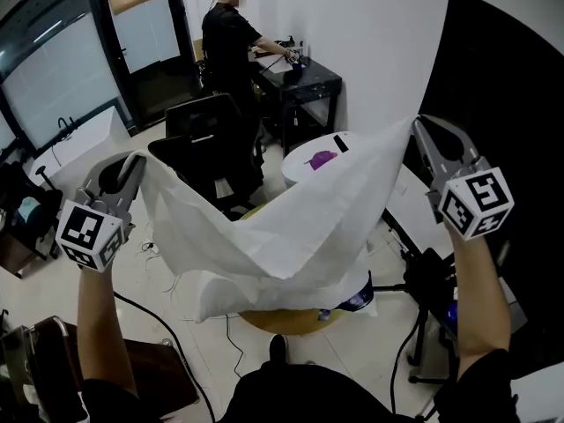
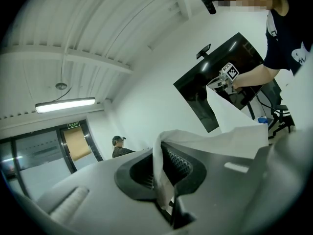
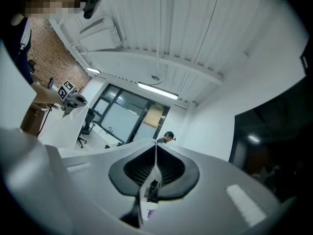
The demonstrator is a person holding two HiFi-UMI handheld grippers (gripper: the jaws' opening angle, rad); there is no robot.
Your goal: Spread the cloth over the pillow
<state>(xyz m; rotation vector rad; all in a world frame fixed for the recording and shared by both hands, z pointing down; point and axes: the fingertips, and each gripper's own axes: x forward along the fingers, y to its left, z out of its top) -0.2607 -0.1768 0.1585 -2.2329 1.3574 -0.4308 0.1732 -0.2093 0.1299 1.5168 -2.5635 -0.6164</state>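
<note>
Closest to me, at the bottom edge of the head view, is the dark shirt (image 1: 300, 395) of the person wearing the rig, with two bare forearms reaching up and out from it. The left forearm ends in the left gripper (image 1: 134, 164), grey moulded plastic with its black-and-white marker cube (image 1: 88, 234). The right forearm carries the right gripper (image 1: 421, 126) and its own cube (image 1: 476, 201). Both are raised and spread wide.

Between them hangs the cloth (image 1: 291, 227): white, thin, matte, one corner in each claw. Its top edge sags in a deep V and the body falls in soft folds.

Checking the left gripper view now: the ribbed dark pads are squeezed onto a bunched white corner, wrinkled where it's pinched. Right gripper view: the jaws are pressed together on a thin edge of the same cloth, which shows as a pale line down the middle of the pads.

Below the sag I make out a white padded bulk (image 1: 220, 296), the pillow as far as I can tell, lying on a round yellowish top (image 1: 291, 322). The cloth hangs above it, and its lower folds hide whether the two touch.

Further out there's a round white table (image 1: 304, 170) with a purple item (image 1: 322, 159) on it, a black office chair (image 1: 207, 135) and pale glossy floor tiles. A person in dark clothes (image 1: 231, 38) stands at a black desk (image 1: 304, 82). A big black panel (image 1: 502, 86) fills the right.
</note>
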